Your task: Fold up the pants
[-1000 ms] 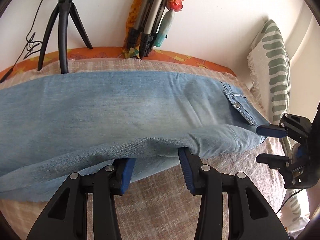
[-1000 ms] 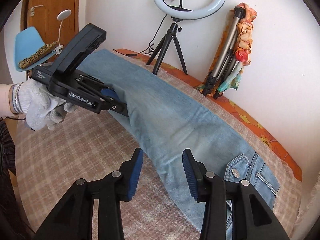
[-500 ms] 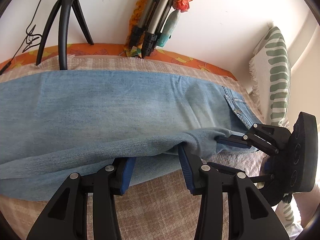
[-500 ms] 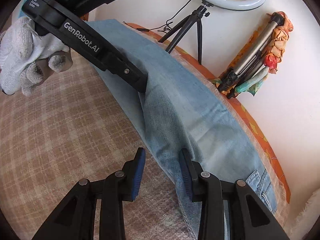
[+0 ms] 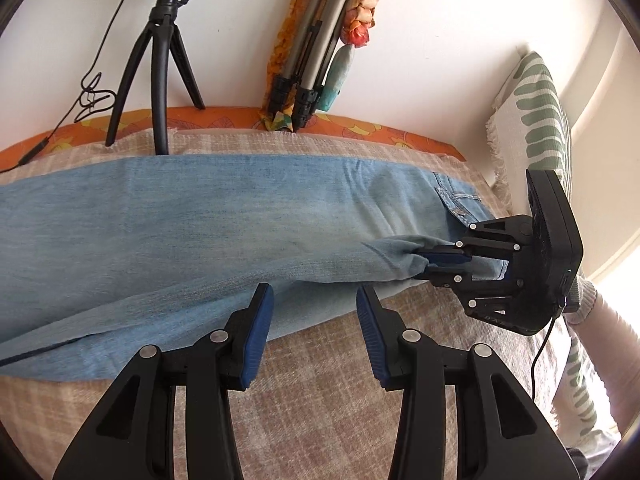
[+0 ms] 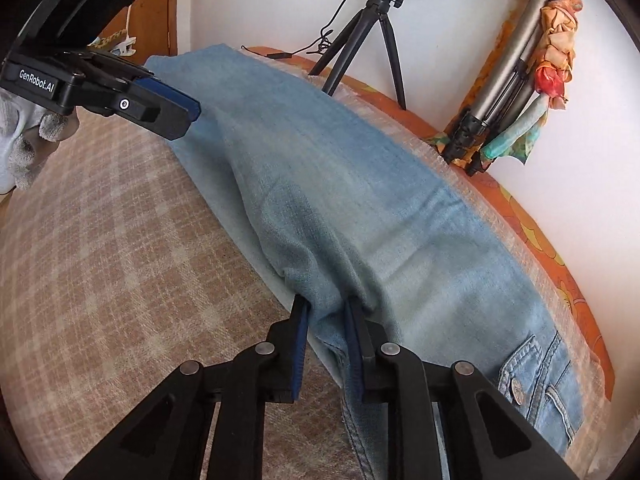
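Light blue jeans [image 5: 224, 216] lie stretched lengthwise on a plaid-covered bed [image 5: 320, 392], waist and pocket to the right. My left gripper [image 5: 314, 308] is open, its jaws at the near edge of the jeans, holding nothing. My right gripper [image 6: 326, 312] is shut on a bunched fold of the jeans [image 6: 360, 216] near the crotch edge; it also shows in the left wrist view [image 5: 440, 262], pinching the cloth. The left gripper [image 6: 176, 108] shows in the right wrist view, above the leg end.
A ring-light tripod [image 5: 160, 68] and a folded tripod with scarves [image 5: 316, 60] stand against the wall behind the bed. A green-patterned pillow [image 5: 536, 112] leans at the right. An orange sheet edge [image 5: 360, 128] runs along the wall.
My right gripper has closed on the near fold of the jeans. My left gripper has let the cloth go and pulled back, away from the jeans' edge.
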A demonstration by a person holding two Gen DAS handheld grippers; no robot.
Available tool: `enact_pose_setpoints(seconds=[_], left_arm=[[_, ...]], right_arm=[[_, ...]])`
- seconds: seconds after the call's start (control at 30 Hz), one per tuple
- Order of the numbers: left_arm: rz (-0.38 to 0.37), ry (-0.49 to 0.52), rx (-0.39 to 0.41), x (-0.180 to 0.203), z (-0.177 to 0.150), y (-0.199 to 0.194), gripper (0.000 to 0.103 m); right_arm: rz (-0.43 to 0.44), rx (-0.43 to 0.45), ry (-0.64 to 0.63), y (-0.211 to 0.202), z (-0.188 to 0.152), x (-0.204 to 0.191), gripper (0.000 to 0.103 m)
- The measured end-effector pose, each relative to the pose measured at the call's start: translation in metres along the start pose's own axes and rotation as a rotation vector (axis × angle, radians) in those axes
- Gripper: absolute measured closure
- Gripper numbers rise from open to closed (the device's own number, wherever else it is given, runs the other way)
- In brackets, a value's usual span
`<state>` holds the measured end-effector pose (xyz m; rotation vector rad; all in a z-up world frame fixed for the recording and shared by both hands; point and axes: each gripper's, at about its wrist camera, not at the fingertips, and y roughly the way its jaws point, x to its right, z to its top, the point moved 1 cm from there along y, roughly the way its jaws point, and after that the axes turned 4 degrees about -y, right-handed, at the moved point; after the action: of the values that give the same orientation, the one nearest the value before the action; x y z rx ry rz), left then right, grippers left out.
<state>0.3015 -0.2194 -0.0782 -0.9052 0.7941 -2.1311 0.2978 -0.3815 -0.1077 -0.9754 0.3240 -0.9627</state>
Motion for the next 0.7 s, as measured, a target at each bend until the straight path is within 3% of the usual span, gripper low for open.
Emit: enact_pose_setpoints(seconds=[0.07, 0.23, 0.3, 0.43, 0.53, 0.63, 0.7], left_arm=[[0.004, 0.009, 0.008, 0.000, 0.002, -0.008, 0.062], [0.002, 0.038, 0.080, 0.003, 0.011, -0.037, 0.062], [0.002, 0.060, 0.096, 0.008, 0.014, -0.039, 0.062], [-0.059, 0.089, 0.005, 0.026, 0.004, -0.008, 0.062], [-0.075, 0.187, -0.077, 0.052, -0.015, 0.021, 0.062], [-0.110, 0.251, -0.125, 0.073, -0.033, 0.037, 0.062], [-0.131, 0.288, -0.154, 0.086, -0.042, 0.047, 0.062]], right_arm=[[0.060, 0.017, 0.038, -0.011, 0.001, 0.001, 0.100], [0.234, 0.039, 0.027, -0.062, -0.007, -0.015, 0.101], [0.266, 0.021, 0.042, -0.073, -0.016, -0.022, 0.101], [0.281, -0.017, 0.108, -0.075, -0.038, -0.034, 0.097], [0.171, 0.018, 0.223, -0.087, -0.062, -0.026, 0.070], [0.013, 0.015, 0.464, -0.100, -0.100, -0.001, 0.065], [-0.073, 0.007, 0.676, -0.108, -0.133, 0.020, 0.051]])
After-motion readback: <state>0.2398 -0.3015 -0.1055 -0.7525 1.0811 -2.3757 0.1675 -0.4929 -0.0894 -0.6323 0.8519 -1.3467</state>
